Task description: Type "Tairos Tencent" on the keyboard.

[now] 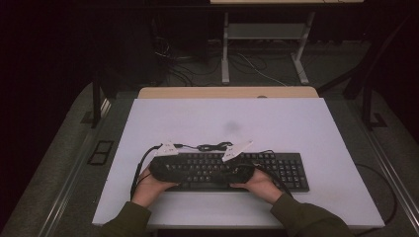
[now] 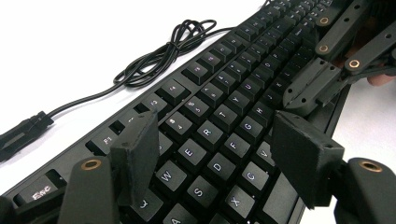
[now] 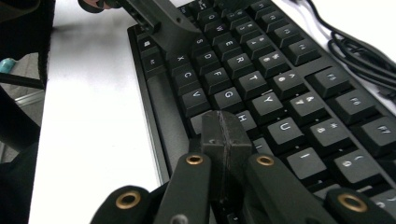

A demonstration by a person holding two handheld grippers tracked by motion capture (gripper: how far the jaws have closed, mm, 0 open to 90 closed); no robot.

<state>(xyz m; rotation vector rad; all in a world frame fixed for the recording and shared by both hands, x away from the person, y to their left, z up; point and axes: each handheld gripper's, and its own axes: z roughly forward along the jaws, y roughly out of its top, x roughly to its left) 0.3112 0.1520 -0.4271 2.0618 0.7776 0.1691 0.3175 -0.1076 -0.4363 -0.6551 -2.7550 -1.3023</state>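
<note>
The place looks like a lab or office workroom: a white-topped table [image 1: 296, 123] with a wooden far edge stands on grey carpet, a black keyboard [image 1: 276, 168] lies on it, and behind it cables [image 1: 247, 64] trail under a metal-legged desk [image 1: 267, 34] in a dark room.

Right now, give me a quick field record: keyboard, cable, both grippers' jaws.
surface: white table top
keyboard: black keyboard flat near the table's front edge
cable: keyboard's black cable bundled behind the function row
left gripper: jaws open, spread above the letter keys at the keyboard's left end
right gripper: jaws shut, tip over the keys near H
held: nothing between either pair of jaws
</note>
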